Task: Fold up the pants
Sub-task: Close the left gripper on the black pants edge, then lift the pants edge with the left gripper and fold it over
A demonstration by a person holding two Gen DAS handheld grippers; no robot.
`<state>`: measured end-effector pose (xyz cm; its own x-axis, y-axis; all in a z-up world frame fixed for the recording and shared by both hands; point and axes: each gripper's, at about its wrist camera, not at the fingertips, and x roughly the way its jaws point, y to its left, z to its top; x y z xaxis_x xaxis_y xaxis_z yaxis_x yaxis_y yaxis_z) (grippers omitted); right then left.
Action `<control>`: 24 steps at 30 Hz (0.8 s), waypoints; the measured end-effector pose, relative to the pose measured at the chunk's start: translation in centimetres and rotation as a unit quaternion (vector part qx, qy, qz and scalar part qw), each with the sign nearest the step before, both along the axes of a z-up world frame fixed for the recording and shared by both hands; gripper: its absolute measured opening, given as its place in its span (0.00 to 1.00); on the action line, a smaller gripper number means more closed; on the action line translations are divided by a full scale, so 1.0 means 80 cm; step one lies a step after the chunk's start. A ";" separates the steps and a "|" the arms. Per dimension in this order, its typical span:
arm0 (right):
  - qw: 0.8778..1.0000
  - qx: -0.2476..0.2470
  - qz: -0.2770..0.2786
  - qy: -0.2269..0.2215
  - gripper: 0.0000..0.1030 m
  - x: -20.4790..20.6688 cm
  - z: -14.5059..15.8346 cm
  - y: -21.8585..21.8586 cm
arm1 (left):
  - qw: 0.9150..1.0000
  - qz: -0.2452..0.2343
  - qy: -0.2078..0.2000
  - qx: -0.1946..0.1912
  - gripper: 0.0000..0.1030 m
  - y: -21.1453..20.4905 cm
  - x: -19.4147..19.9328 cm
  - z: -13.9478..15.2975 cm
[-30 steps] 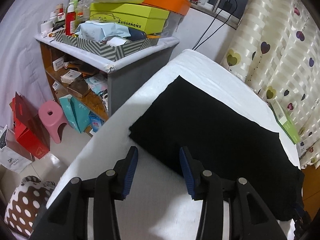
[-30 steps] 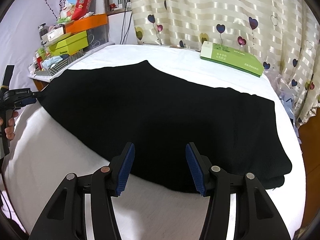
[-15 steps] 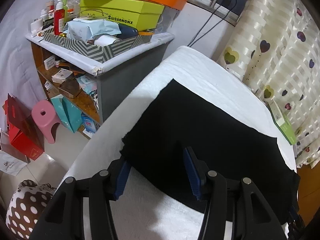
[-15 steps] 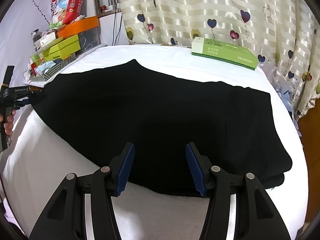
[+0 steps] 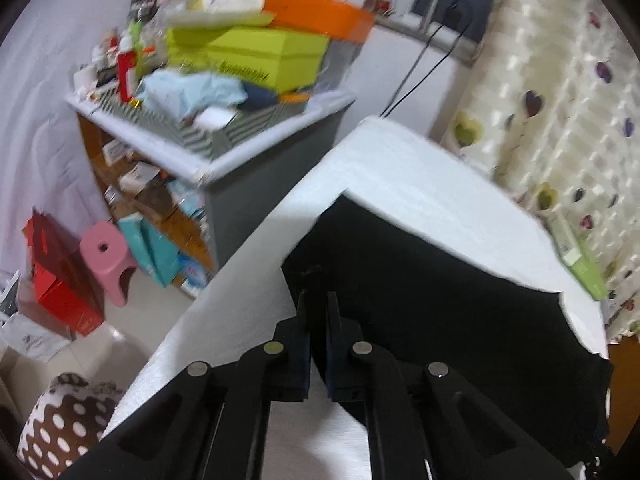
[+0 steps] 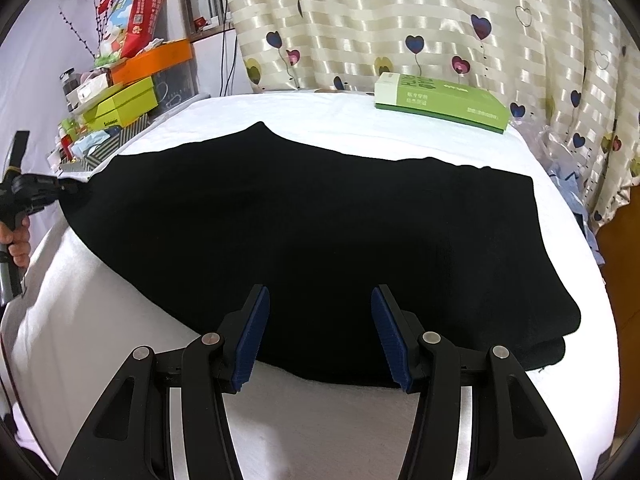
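Pants (image 6: pixel 312 240), black and folded flat, lie spread across the white-covered counter (image 6: pixel 120 360), reaching from its left edge almost to its right. We see a second layer of the same cloth showing under the near right corner. In the left wrist view the pants (image 5: pixel 432 304) fill the right half of the counter (image 5: pixel 400 168), and one corner sits right at the tips of our left gripper (image 5: pixel 318 300).

Our left gripper has its fingers (image 5: pixel 300 320) drawn close together with only a narrow gap, pinched on that corner of the pants at the counter's left side. The right wrist view shows the same gripper (image 6: pixel 68 188) at the far left edge of the cloth, with a hand (image 6: pixel 18 240) around its handle.

Our right gripper (image 6: pixel 320 336) hangs over the near edge of the pants, its blue-padded fingers (image 6: pixel 252 340) spread wide with black cloth showing between them. We cannot tell whether the pads touch the fabric.

At the back right of the counter a green box (image 6: pixel 440 102) lies flat, apart from the pants, in front of a striped curtain (image 6: pixel 440 20) printed with hearts. Left of the counter stands a grey shelf unit (image 5: pixel 224 152) piled with clutter, among it a lime-green box (image 5: pixel 248 56) and an orange box (image 5: pixel 316 16). On the floor beside it we see a pink stool (image 5: pixel 108 256) and a red bag (image 5: pixel 60 276).
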<state>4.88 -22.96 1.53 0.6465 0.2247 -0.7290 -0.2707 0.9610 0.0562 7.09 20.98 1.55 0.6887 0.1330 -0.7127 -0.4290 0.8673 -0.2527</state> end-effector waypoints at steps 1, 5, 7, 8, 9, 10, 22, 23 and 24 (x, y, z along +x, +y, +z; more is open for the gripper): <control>1.000 0.001 -0.001 0.000 0.53 -0.001 0.000 -0.002 | 1.000 -0.008 -0.011 0.000 0.06 -0.006 0.000 0.008; 1.000 0.006 -0.007 0.002 0.53 -0.001 -0.001 -0.007 | 0.997 -0.057 -0.045 0.003 0.06 -0.041 0.004 0.038; 1.000 0.007 -0.008 0.002 0.53 -0.002 -0.001 -0.009 | 0.995 -0.085 -0.059 0.005 0.06 -0.063 0.007 0.052; 1.000 0.007 -0.008 0.002 0.53 -0.002 -0.001 -0.009 | 0.993 -0.098 -0.065 0.004 0.06 -0.074 0.009 0.058; 1.000 0.008 -0.009 0.002 0.53 -0.002 -0.001 -0.009 | 0.991 -0.112 -0.071 0.003 0.06 -0.085 0.011 0.063; 1.000 0.008 -0.009 0.002 0.53 -0.002 -0.001 -0.009 | 0.989 -0.126 -0.076 0.003 0.06 -0.097 0.014 0.068; 1.000 0.010 -0.016 0.003 0.53 -0.009 -0.001 -0.017 | 0.945 -0.319 -0.070 -0.018 0.06 -0.270 0.025 0.049; 1.000 0.010 -0.016 0.003 0.53 -0.009 -0.001 -0.018 | 0.942 -0.329 -0.059 -0.017 0.06 -0.280 0.025 0.037; 1.000 0.011 -0.016 0.004 0.53 -0.009 -0.001 -0.018 | 0.940 -0.338 -0.046 -0.019 0.06 -0.289 0.027 0.024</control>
<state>4.16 -24.39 1.44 0.6485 0.2194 -0.7290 -0.2392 0.9678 0.0784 9.22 -2.13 3.45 0.6654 -0.3808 -0.6421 0.2418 0.9237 -0.2973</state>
